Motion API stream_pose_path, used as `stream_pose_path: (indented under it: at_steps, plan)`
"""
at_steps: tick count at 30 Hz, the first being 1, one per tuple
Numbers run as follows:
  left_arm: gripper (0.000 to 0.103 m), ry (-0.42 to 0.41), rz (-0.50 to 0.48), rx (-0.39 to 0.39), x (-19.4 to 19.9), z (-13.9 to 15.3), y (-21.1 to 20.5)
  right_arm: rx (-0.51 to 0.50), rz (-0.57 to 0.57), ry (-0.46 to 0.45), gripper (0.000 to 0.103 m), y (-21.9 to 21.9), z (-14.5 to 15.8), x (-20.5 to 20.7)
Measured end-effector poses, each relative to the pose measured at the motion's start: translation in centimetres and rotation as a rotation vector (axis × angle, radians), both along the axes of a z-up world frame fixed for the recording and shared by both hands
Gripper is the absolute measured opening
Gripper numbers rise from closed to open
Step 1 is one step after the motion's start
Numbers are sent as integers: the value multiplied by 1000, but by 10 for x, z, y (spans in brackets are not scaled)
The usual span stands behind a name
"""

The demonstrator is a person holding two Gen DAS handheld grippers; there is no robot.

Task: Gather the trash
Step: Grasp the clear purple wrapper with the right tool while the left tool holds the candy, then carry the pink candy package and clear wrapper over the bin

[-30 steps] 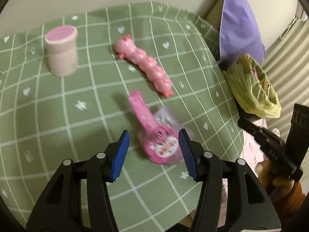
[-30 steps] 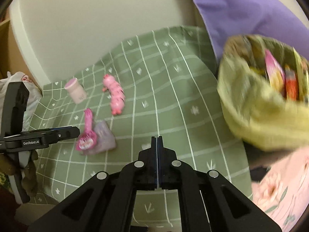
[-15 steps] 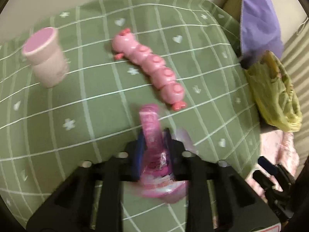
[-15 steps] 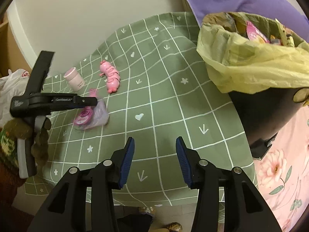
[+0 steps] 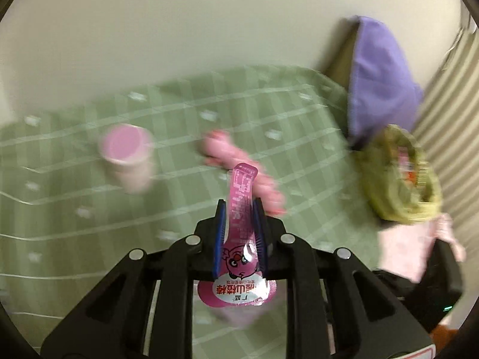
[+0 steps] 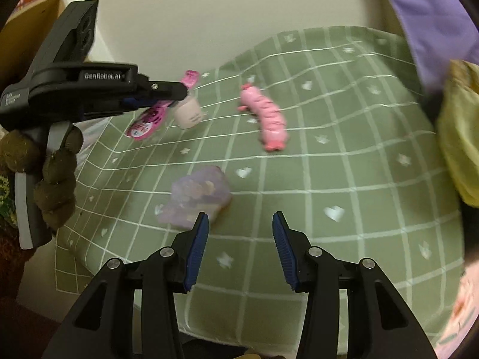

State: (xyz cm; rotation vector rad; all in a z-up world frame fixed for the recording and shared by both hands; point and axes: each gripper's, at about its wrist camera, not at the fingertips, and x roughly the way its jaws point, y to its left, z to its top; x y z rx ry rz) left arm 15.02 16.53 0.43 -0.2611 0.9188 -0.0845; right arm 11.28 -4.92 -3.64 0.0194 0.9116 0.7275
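Now the left gripper (image 5: 238, 224) pinched the pink wrapper (image 5: 239, 239) between its blue pads, holding it up off the table. The right gripper (image 6: 238, 248) had its jaws spread wide with nothing between them, just beside a pale purple wrapper (image 6: 199, 196) lying on the green checked tablecloth (image 6: 344, 164). A pink toy (image 6: 268, 118) and a small pink cup (image 6: 187, 112) sat farther back, near a cream wall. The yellow trash bag (image 5: 401, 176) stood at the table's right edge, under a purple cloth (image 5: 380, 77). A second ago the pink wrapper lay on the cloth between open jaws, and the right jaws were shut. The left view was blurry, so the toy and cup looked smeared
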Motion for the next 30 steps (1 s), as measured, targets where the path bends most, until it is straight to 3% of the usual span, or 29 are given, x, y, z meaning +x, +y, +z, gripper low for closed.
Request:
stream_pose_path:
  at_steps: [2, 6, 8, 10, 12, 15, 21, 30]
  plan:
    - [18, -2, 63, 21, -11, -5, 16, -7, 30, 14, 42, 15, -5, 5]
    - [18, 45, 181, -27, -31, -31, 51, 0, 48, 68, 40, 36, -15, 12]
    - [18, 67, 219, -47, -37, -40, 62, -14, 38, 80, 33, 43, -20, 13]
    - [18, 76, 242, -51, -45, -45, 71, -34, 30, 96, 15, 48, -28, 13]
    - [18, 75, 249, -50, -49, -48, 73, -37, 36, 78, 5, 51, -30, 14]
    - [18, 65, 255, -49, -55, -43, 72, -38, 74, 59, 4, 52, -24, 11]
    - [18, 28, 212, -68, -54, -23, 51, -12, 9, -35, 3, 14, 6, 11]
    - [18, -109, -19, -27, -25, 39, -39, 5, -212, -208, 3, -79, 72, 17]
